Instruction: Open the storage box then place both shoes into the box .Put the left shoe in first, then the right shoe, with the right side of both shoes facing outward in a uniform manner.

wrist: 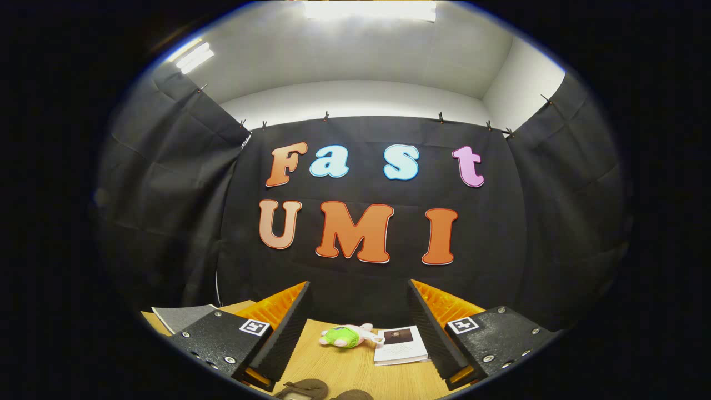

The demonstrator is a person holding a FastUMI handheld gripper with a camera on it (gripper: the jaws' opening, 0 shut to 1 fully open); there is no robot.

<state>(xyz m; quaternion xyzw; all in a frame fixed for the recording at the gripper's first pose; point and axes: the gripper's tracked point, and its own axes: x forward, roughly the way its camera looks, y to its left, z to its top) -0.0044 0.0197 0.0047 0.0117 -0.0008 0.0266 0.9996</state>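
Gaping tongs hover above shoes between fingers.

Nothing legible from my end. The booklet, lower centre on the table by the right-hand finger, has a small picture and print too fine to read. Left marker tag and right marker tag on the finger mounts: pattern only, no characters. Gripper fingers spread wide, gripping nothing.

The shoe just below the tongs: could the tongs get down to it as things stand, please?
Probably yes: the tongs are open, holding nothing, and the shoe lies on the table beneath their gap, uncovered.
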